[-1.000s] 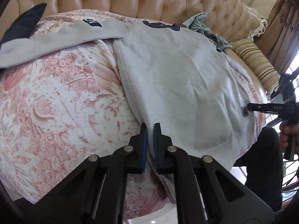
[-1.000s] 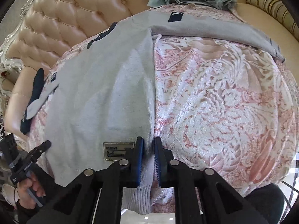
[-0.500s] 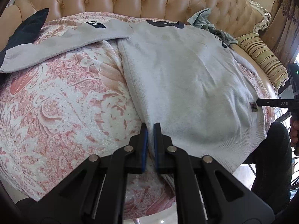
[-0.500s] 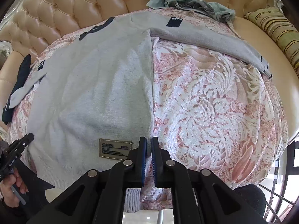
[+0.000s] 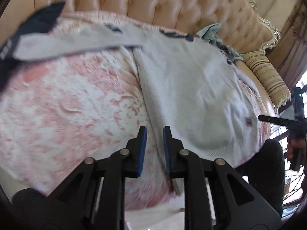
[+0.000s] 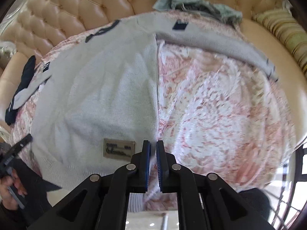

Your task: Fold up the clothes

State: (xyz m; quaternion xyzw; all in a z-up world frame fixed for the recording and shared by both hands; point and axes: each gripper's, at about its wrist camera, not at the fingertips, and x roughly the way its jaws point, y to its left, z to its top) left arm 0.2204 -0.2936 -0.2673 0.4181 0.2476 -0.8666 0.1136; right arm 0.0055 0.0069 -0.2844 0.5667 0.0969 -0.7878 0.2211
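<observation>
sweater: a pale grey sweater (image 6: 107, 95) lay flat, front up, on the pink patterned sofa cover (image 6: 220, 115), both sleeves stretched out sideways, hem toward the person.
left hand-held gripper: the left hand-held gripper (image 5: 154, 132) had its jaws parted with a clear gap, straddling the sweater's left side seam near the hem, clamping nothing.
right hand-held gripper: the right hand-held gripper (image 6: 153, 145) had its jaws nearly together at the other side edge beside the hem label (image 6: 119, 149); cloth sat between the pads, but whether it was pinched i could not tell.
step: as i judged it, work at the two hem corners of a garment lying unfolded.
next: any fold would need both corners firmly held and lifted evenly.
</observation>
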